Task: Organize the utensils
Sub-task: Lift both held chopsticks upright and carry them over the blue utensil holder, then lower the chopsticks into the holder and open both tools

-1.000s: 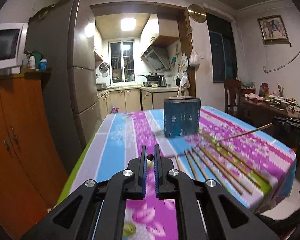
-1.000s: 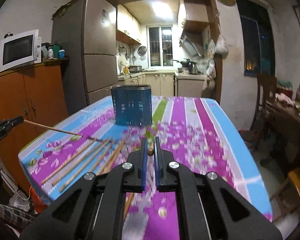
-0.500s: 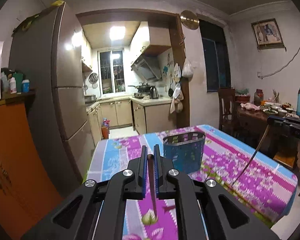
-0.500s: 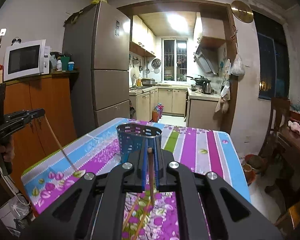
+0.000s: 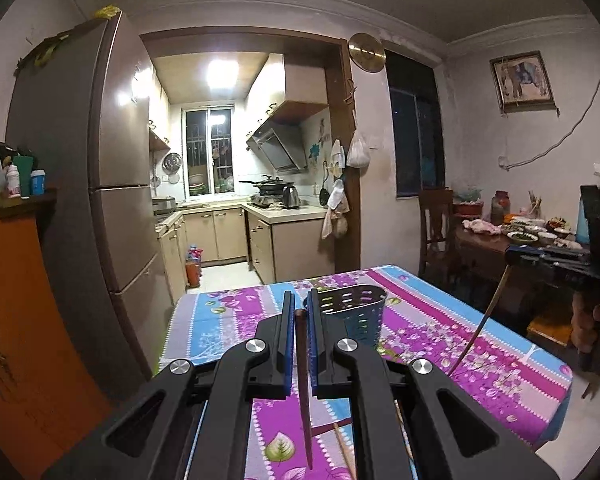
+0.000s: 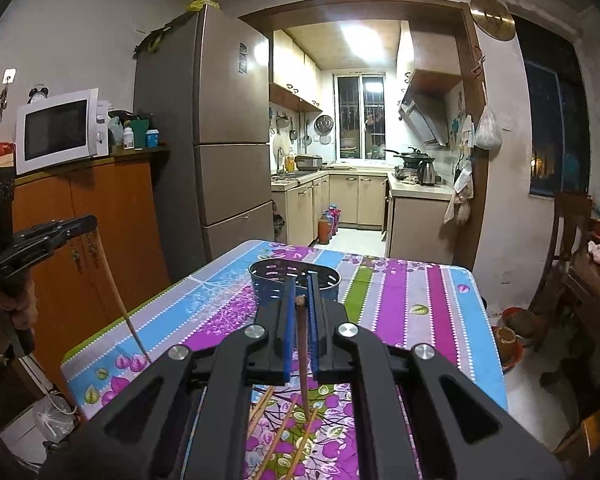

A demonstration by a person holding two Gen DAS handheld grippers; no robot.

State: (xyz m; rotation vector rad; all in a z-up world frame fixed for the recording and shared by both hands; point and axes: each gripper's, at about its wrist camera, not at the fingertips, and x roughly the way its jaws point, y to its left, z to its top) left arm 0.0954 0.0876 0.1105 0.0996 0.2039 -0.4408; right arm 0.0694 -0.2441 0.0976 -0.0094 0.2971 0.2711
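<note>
You're gripping one chopstick per tongs: left tongs [image 5: 299, 316] clamping a dark chopstick [image 5: 305, 392], right tongs [image 6: 300, 304] clamping another [image 6: 302, 356], both hanging tip-down. Blue holder [image 6: 294, 280] is sitting just ahead on the worktop [image 6: 412, 300], nearer the right. Approx. three loose chopsticks [image 6: 284, 432] are lying below.

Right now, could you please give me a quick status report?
Left tool shut on a chopstick; right tool likewise. Blue holder upright ahead. Loose chopsticks below. Path clear.
</note>
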